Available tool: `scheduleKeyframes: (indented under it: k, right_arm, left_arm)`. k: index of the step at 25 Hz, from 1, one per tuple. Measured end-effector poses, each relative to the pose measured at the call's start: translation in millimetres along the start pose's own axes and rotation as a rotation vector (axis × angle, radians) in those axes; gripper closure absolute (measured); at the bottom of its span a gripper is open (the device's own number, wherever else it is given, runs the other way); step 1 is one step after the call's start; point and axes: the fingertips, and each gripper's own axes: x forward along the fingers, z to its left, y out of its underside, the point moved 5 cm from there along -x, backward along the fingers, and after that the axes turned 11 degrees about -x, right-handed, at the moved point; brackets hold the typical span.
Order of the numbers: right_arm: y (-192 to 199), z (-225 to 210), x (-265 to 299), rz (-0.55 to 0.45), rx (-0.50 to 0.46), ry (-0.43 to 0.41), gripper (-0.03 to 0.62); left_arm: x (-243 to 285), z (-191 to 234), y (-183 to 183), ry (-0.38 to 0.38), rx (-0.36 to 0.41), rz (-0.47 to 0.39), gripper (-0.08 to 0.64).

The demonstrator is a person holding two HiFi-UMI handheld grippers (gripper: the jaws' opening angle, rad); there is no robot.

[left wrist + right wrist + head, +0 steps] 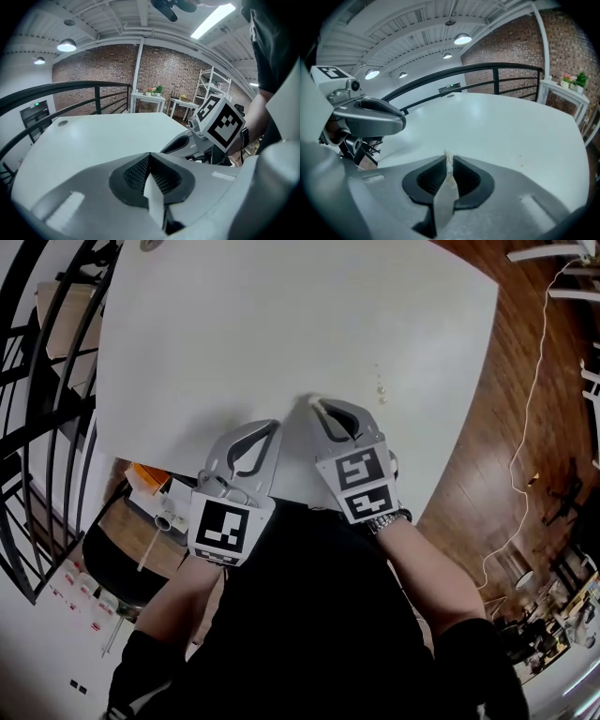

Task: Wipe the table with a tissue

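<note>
Two grippers hang over the table (281,324), right gripper (317,403) pinching tissue (448,163), left gripper (266,427) clenched empty.

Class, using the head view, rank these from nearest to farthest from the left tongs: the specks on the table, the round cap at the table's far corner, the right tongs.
1. Nearest: right tongs, just to the right of the left tongs, at the near table edge.
2. Next: specks, on the tabletop, further right.
3. Farthest: round cap, at the far left corner.
</note>
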Motion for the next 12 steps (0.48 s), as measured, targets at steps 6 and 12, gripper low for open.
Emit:
scheduleKeyframes:
  k: [6, 12]
  right_arm:
    - [12.9, -14.1, -14.9, 0.007, -0.012, -0.007, 0.56]
    - [24.4, -27.5, -24.6, 0.014, -0.008, -0.009, 0.56]
  left_arm:
    - [6.3, -22.5, 1.4, -0.021, -0.017, -0.006, 0.545]
    - [15.9, -38.5, -0.6, -0.025, -0.02, -0.005, 0.545]
